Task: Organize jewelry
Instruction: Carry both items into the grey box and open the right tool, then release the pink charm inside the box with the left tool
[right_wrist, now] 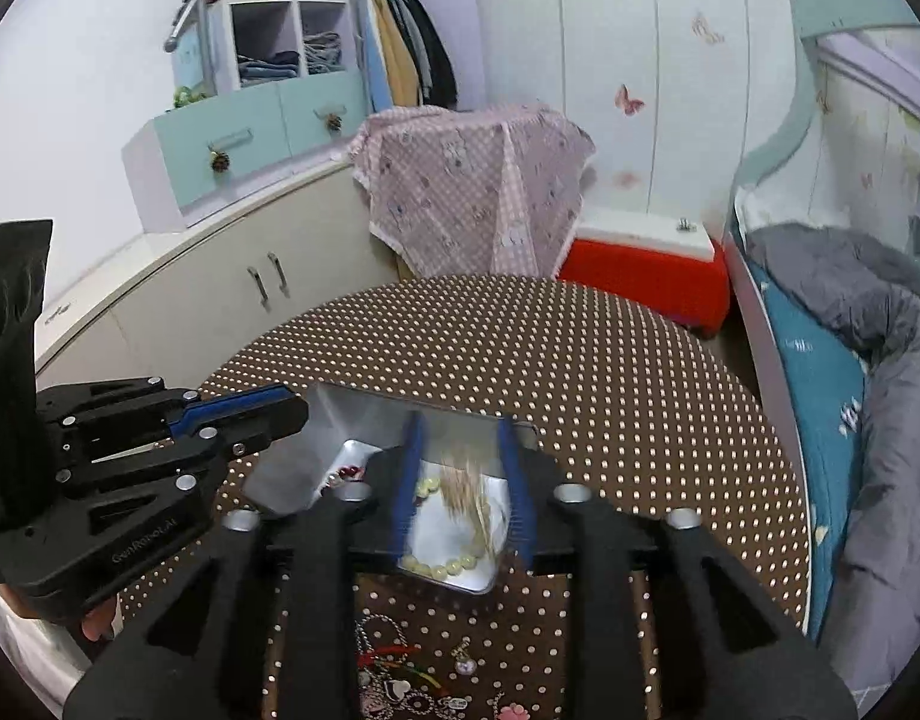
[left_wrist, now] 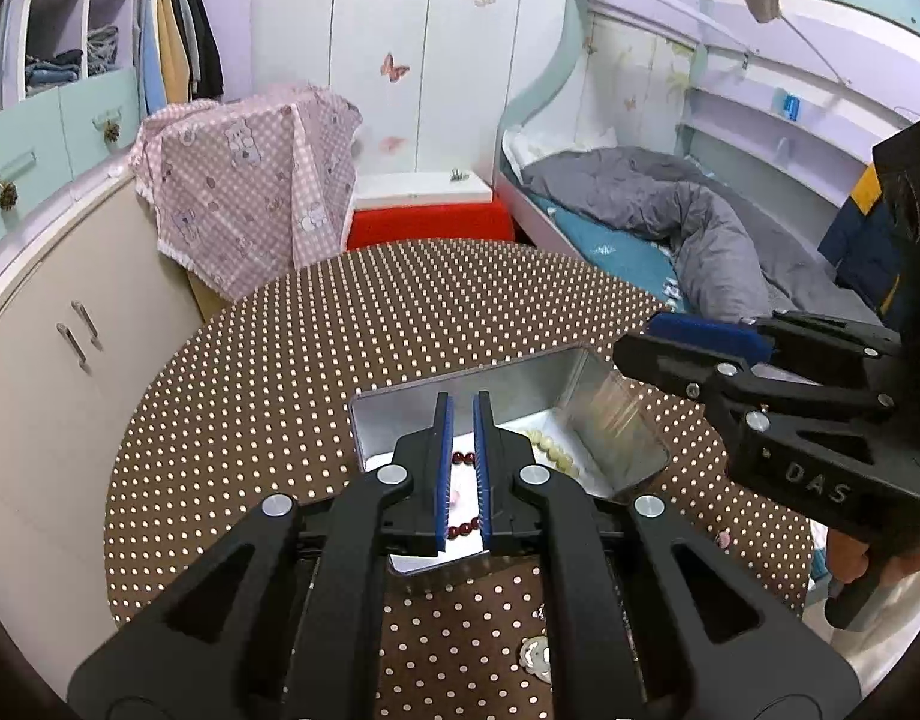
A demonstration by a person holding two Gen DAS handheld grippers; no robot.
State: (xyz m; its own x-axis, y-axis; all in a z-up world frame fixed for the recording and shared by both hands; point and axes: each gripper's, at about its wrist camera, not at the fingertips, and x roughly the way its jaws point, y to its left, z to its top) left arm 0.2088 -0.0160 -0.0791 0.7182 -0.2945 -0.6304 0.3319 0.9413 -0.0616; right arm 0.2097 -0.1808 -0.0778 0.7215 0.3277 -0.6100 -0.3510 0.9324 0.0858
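A silver metal tin (left_wrist: 400, 408) (right_wrist: 352, 420) sits open on the brown polka-dot table. Inside lie a dark red bead bracelet (left_wrist: 463, 459) (right_wrist: 349, 471) and a cream bead bracelet (left_wrist: 550, 450) (right_wrist: 442, 567). My left gripper (left_wrist: 463, 474) hovers over the tin, its blue pads nearly together with nothing between them; the red beads show through the gap below. My right gripper (right_wrist: 463, 492) is open above the tin's right side. A blurred pale gold piece (right_wrist: 466, 486) (left_wrist: 610, 414) is in motion between its fingers, over the tin.
Several loose jewelry pieces (right_wrist: 400, 678) lie on the table near me, and a silver flower charm (left_wrist: 535, 654) too. A cabinet (left_wrist: 58, 360) stands left, a pink-covered object (left_wrist: 250, 192) and red stool (left_wrist: 430, 222) behind, a bed (left_wrist: 670, 222) right.
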